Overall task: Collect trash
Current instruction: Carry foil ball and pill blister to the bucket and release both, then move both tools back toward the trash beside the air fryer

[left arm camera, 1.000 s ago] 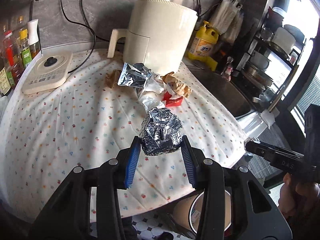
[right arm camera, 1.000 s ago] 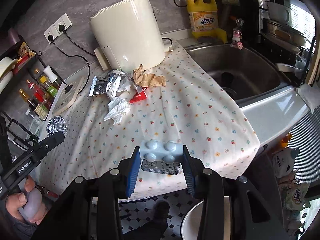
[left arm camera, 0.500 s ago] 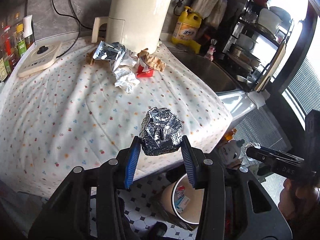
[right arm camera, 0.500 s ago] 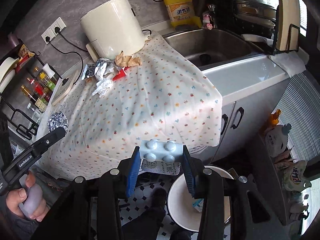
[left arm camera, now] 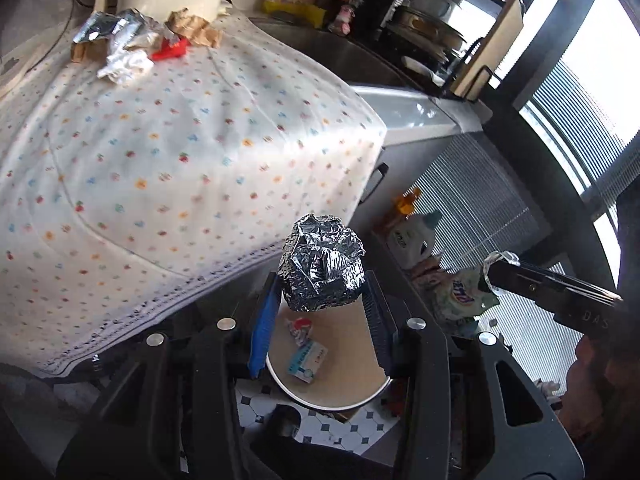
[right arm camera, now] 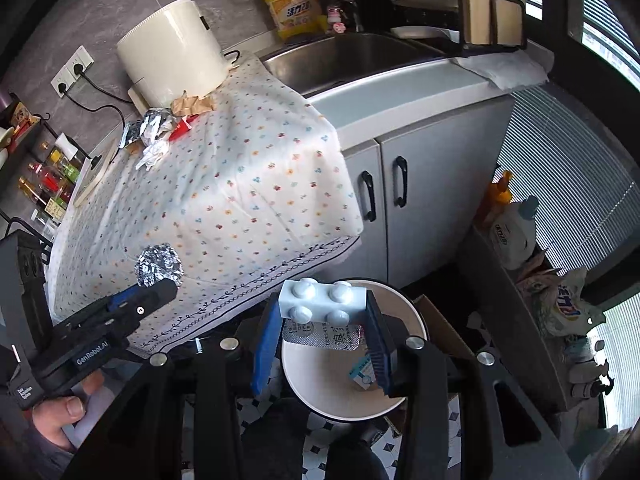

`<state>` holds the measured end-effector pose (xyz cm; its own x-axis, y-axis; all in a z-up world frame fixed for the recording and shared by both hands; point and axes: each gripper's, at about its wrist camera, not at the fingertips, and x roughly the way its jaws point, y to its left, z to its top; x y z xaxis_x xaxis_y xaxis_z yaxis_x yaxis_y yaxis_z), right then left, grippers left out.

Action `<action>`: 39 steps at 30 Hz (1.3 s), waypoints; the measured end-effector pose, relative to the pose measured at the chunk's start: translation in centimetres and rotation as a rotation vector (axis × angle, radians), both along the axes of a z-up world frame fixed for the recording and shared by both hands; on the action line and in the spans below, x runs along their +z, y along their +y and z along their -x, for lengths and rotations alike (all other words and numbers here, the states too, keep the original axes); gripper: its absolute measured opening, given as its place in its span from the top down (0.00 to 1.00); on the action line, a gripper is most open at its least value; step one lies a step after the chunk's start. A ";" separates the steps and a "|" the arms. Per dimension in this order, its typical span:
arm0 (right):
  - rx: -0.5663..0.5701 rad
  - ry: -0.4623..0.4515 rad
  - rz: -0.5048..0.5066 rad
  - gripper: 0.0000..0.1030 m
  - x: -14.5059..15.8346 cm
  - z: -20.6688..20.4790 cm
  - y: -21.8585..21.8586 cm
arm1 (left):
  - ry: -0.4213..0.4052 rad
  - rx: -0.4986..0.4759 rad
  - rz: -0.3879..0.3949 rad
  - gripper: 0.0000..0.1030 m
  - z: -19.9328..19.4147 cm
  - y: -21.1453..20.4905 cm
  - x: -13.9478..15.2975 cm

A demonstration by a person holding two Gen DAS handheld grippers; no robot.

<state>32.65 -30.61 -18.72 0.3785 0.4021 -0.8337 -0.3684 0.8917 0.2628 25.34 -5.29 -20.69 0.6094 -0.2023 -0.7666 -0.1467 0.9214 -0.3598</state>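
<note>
Because both loads belong in the bin [left arm camera: 320,394] on the floor, my left gripper [left arm camera: 320,300] clamps the foil ball [left arm camera: 322,266] above it, while my right gripper [right arm camera: 322,322] pinches a toy brick [right arm camera: 323,299] with a pill strip [right arm camera: 322,336] over its rim; more scraps [left arm camera: 132,46] wait on the surface [left arm camera: 168,136].

Daylight is pouring in through the window [left arm camera: 592,92] at right, blowing out. Fisheye's bending edges, corners going dark.

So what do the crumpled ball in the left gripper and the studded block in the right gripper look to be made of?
Crumpled silver ball: likely aluminium foil, shiny, sharply creased. Pale blue studded block: probably moulded plastic, smooth, with round studs.
</note>
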 end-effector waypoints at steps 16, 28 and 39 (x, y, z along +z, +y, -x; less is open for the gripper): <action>-0.054 0.034 0.007 0.61 -2.3 1.0 -3.7 | 0.036 -0.019 -0.025 0.16 -1.1 -2.5 -1.2; 0.008 0.049 -0.028 0.28 -3.2 0.4 0.5 | 0.023 0.123 -0.105 0.09 3.1 2.8 1.2; -0.003 0.039 -0.033 0.17 -2.3 -1.3 2.7 | 0.023 0.206 -0.124 0.09 4.7 6.8 2.1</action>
